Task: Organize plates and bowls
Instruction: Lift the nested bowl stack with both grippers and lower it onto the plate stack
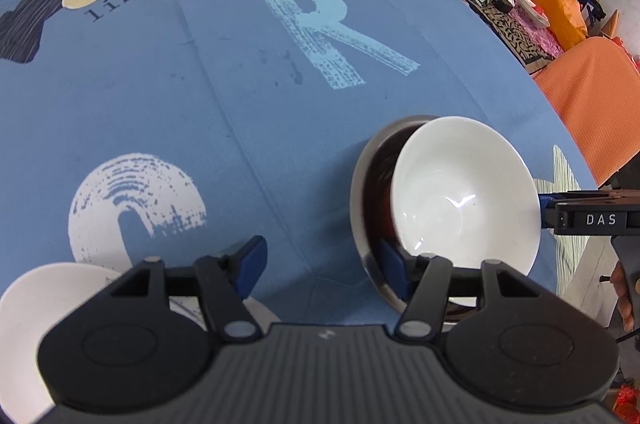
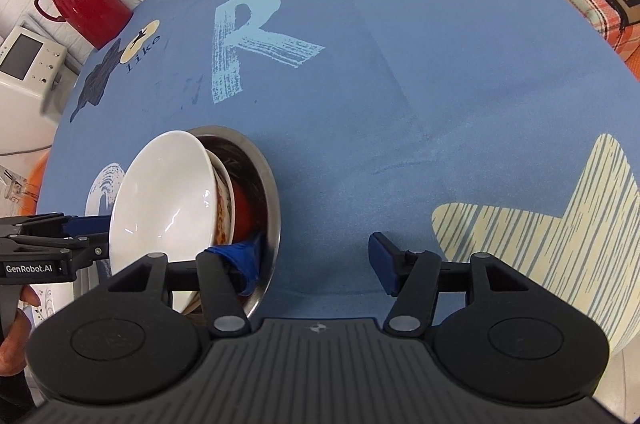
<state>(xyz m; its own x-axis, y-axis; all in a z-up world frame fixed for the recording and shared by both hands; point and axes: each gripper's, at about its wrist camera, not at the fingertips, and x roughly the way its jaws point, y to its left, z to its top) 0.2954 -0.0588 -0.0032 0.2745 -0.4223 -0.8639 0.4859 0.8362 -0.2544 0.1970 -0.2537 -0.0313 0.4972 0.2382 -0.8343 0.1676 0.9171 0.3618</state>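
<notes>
Clearly, both claws stand wide apart and neither one holds anything. As landmark I take the round steel basin [image 1: 362,207], which sits on the blue printed tablecloth [image 1: 224,95]. Inside this basin several bowls are nested: a glossy white ceramic bowl [image 1: 464,195] on top, tilted toward the left side, under it a patterned bowl [image 2: 225,207] and something red which I cannot identify. The left gripper [image 1: 326,266] is beside the basin, with its right blue pad [image 1: 394,270] touching or nearly touching the basin rim. The right gripper [image 2: 316,260] comes from the other side, its left blue pad [image 2: 244,258] lying at the basin rim, just under the patterned bowl; whether it touches, I cannot tell. A flat white plate [image 1: 36,320] lies well apart from the basin, under the left gripper.

My judgement: the white bowl leans and is not seated. If a pad pushes the rim sideways, the stack can slide or tip out. The glaze looks slippery, so a weak pinch on the edge could let the bowl drop and chip.
</notes>
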